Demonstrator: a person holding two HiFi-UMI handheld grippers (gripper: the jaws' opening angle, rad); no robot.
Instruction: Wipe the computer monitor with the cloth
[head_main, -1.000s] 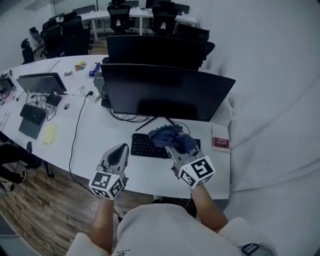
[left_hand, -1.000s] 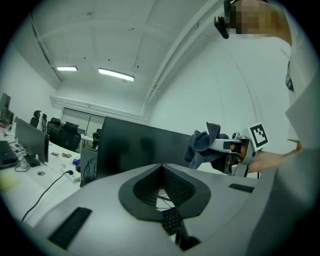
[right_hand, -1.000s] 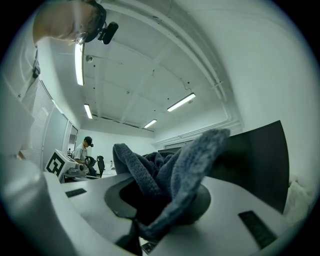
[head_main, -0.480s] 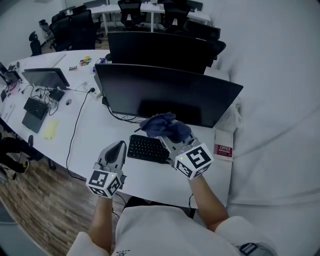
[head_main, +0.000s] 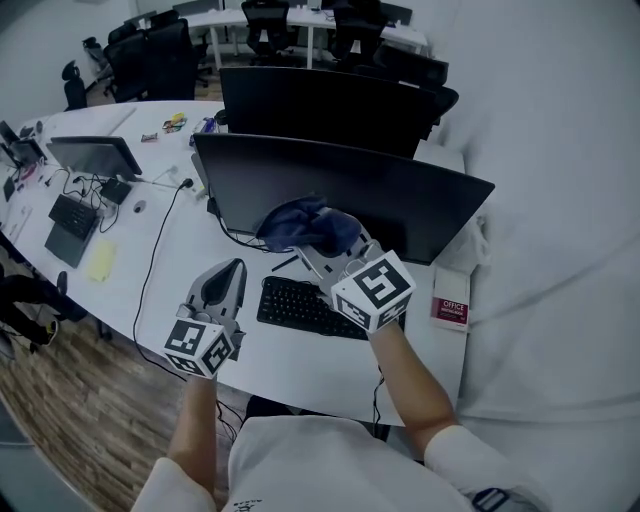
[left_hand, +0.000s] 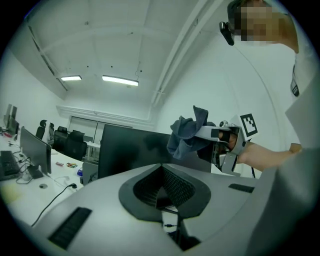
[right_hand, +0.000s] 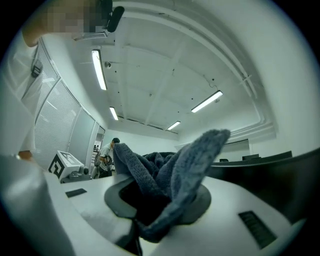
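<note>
The right tool (head_main: 318, 260) has its jaws closed on the cloth (head_main: 305, 226), a dark blue bunched towel. In the right gripper view the cloth (right_hand: 170, 175) fills the space between the jaws of that tool (right_hand: 155, 202), and loose folds stand up past them. The cloth is held up above the table (head_main: 180, 280), in front of the lower middle of the dark screen of the computer monitor (head_main: 400, 195). Whether the cloth touches the glass cannot be told. The monitor stands near the right end of the table, set back from the near edge, with a black keyboard (head_main: 300, 305) lying between its foot and that edge. The right tool hangs above the keyboard's right half. The left tool (head_main: 232, 272) is held low over the near edge, to the left of the keyboard and well apart from the monitor. In the left gripper view the jaws of this tool (left_hand: 161, 182) are pressed together with nothing between them. The same view shows the cloth (left_hand: 185, 135) in the other tool (left_hand: 212, 132), close to the monitor (left_hand: 130, 150). A red and white booklet (head_main: 450, 310) lies by the right edge of the table, just beside the keyboard's right end. A second dark monitor (head_main: 320, 105) stands behind the first, toward the far edge. A black cable (head_main: 158, 255) runs across the table from the near edge toward the monitor's left side.
</note>
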